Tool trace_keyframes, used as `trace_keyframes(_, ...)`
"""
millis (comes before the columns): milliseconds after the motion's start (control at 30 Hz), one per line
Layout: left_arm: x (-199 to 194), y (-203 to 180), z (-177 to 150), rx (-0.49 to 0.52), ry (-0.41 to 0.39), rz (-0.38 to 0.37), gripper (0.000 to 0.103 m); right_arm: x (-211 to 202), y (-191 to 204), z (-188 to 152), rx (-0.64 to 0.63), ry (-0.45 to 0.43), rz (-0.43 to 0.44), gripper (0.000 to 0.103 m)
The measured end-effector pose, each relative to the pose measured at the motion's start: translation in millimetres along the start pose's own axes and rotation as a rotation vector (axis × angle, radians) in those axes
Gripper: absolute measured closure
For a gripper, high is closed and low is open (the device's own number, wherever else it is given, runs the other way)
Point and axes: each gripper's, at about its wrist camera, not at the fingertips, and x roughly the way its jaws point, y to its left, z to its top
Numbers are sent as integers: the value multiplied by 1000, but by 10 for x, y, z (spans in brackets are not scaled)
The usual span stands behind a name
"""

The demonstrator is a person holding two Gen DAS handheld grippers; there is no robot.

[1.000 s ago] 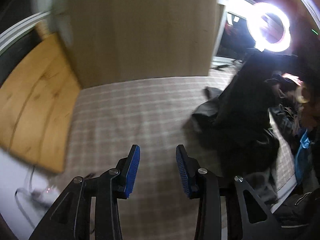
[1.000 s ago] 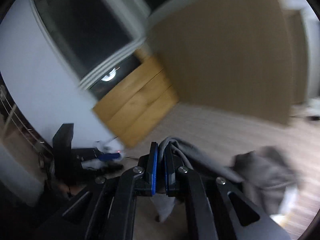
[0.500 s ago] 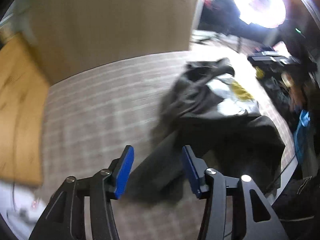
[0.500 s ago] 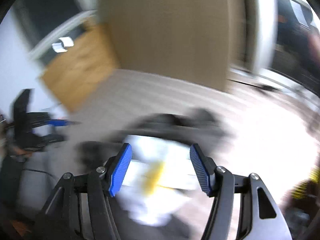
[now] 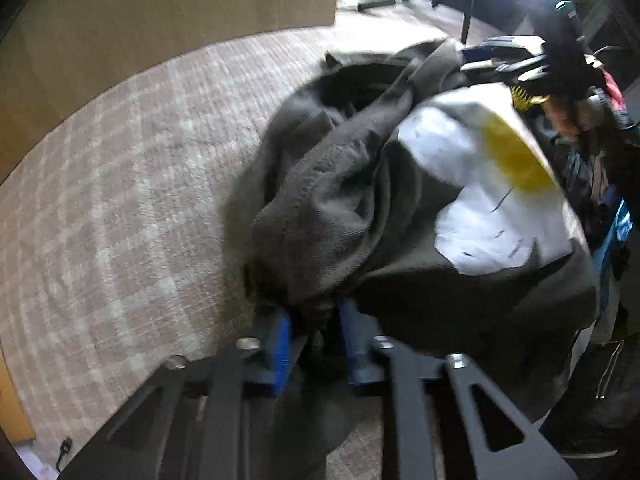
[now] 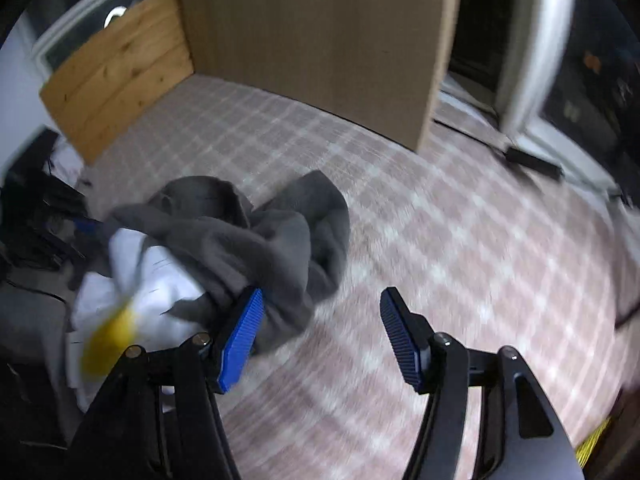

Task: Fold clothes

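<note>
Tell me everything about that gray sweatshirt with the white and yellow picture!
The gray sweatshirt is thick, soft-looking fabric, crumpled in a heap on the checked bedcover. A big white print with a yellow blob covers one side. The left gripper pinches a bunched fold of it; the right gripper is open, its left pad touching the cloth.

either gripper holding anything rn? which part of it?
Left gripper has a bunched fold of the dark grey garment between its pads, apparently clamped. Right gripper is open, holding nothing.
</note>
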Motion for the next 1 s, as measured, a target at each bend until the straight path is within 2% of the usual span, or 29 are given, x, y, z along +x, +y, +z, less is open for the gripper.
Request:
trace_keyframes(100, -292, 74, -98, -52, -64, 15, 90, 106, 28, 83, -14, -15, 67, 43)
trace_keyframes(133, -389, 98, -131, -69, -85, 20, 90, 105, 76, 99, -22, -16, 98, 46)
trace_keyframes(167, -486, 123, -163, -87, -106, 24, 90, 103, 123, 114, -30, -18, 128, 67)
trace_keyframes(200, -583, 147, -196, -104, -128, 29, 90, 77, 169, 128, -36, -25, 153, 82)
trace_keyframes(233, -681, 172, -229, -121, -149, 34, 90, -38, 214, 136, -36, -52, 155, 92)
trace_keyframes(467, -1316, 148, -348, -135, -280, 125, 91, -869, 528, 189, -33, -247, 166, 96)
trace_keyframes(600, -1960, 99, -331, -106, -400, 161, 91, -1770, 776, 146, -35, -406, 75, 96)
trace_keyframes(733, -2547, -91, -362, -14, -496, 172, 91, -2691, 1121, 28, -53, -517, -5, 97)
trace_keyframes(800, -2666, -162, -425, 17, -507, 166, 91, -2968, 1279, -110, -28, -504, -26, 96)
trace_keyframes(867, -2509, -216, -590, 54, -457, 144, 91, -2880, 1397, -305, 15, -408, -51, 96)
trace_keyframes(933, -2141, -252, -762, 73, -365, 117, 89, -2465, 1440, -623, 71, -245, -67, 95)
trace_keyframes(1000, -1619, -264, -1008, 64, -209, 100, 85, -1894, 1439, -1007, 137, -49, -69, 89)
